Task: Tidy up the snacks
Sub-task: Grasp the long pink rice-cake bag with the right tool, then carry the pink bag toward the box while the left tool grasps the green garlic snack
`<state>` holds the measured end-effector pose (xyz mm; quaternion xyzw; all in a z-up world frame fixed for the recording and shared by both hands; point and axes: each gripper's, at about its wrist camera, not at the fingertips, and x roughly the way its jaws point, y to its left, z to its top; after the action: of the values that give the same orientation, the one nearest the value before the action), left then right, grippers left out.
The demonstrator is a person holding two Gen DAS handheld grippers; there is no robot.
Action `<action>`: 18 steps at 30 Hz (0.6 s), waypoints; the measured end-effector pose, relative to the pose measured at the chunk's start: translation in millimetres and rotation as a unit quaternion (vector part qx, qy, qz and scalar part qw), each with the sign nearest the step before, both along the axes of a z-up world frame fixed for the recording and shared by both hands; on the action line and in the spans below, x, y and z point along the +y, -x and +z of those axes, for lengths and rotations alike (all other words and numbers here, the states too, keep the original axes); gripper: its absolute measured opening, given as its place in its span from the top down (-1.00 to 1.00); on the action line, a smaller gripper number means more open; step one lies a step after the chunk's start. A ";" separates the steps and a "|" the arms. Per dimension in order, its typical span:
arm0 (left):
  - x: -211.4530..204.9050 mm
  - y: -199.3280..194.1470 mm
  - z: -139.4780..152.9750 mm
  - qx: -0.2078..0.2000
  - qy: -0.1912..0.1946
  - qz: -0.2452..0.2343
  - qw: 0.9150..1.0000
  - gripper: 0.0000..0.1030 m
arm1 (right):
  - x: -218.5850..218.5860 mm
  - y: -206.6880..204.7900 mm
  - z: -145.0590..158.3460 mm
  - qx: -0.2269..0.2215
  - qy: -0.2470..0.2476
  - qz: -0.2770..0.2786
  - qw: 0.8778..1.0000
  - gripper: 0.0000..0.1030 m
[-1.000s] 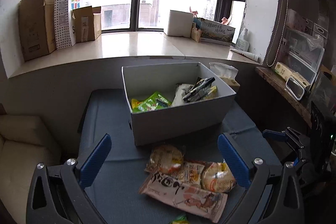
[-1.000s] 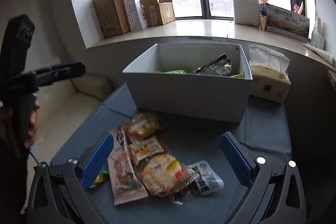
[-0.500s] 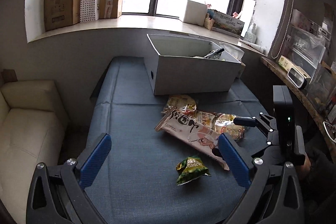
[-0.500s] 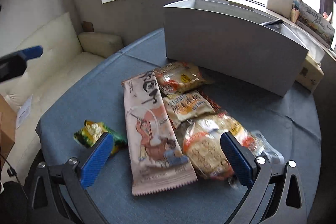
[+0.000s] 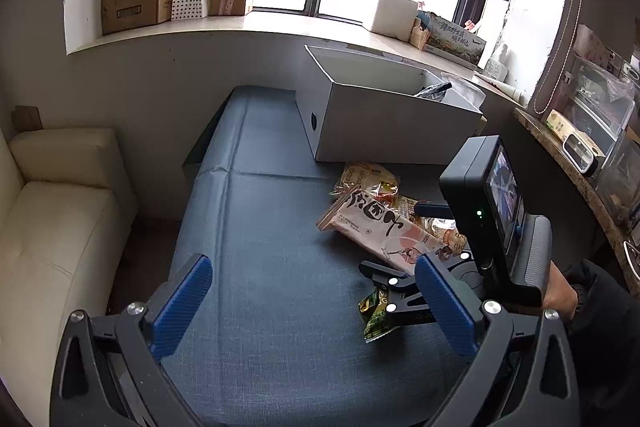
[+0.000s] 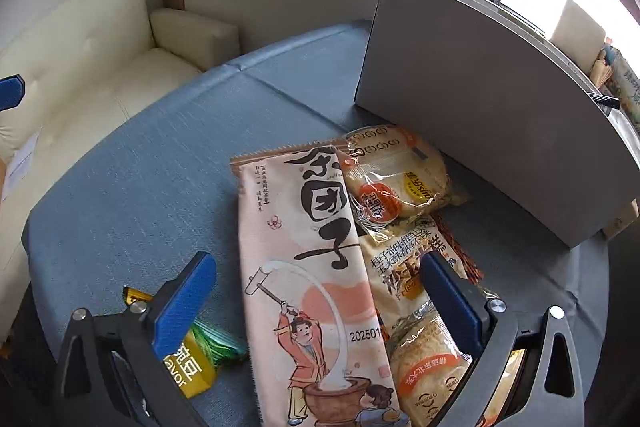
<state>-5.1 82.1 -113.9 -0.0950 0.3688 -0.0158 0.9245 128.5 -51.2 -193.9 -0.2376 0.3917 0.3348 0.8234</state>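
My right claw [image 6: 318, 291] is spread wide, low over the long pink snack packet [image 6: 312, 267] lying between its fingers on the blue bench [image 6: 168, 155]. My left claw [image 5: 316, 301] is also spread and empty, with the grey box [image 5: 384, 123] ahead to its right.

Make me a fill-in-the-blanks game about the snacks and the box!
1. The long pink snack packet lies on the ____ cloth.
2. The right tool is open, with the ____ packet between its fingers.
3. The small green and yellow packet lies ____ the grey box.
4. The left tool holds ____.

Missing words: blue; pink; outside; nothing
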 end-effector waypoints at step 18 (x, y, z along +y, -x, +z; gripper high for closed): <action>-3.8 -6.7 -11.1 0.016 0.004 -0.008 1.000 -1.00 | -53.0 3.9 46.9 0.031 -0.096 -0.009 0.995 -0.15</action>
<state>1.6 78.2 -125.0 -0.0956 0.3845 -0.0230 0.9179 124.6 -104.1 -147.0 -0.1434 0.3849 0.3703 0.8332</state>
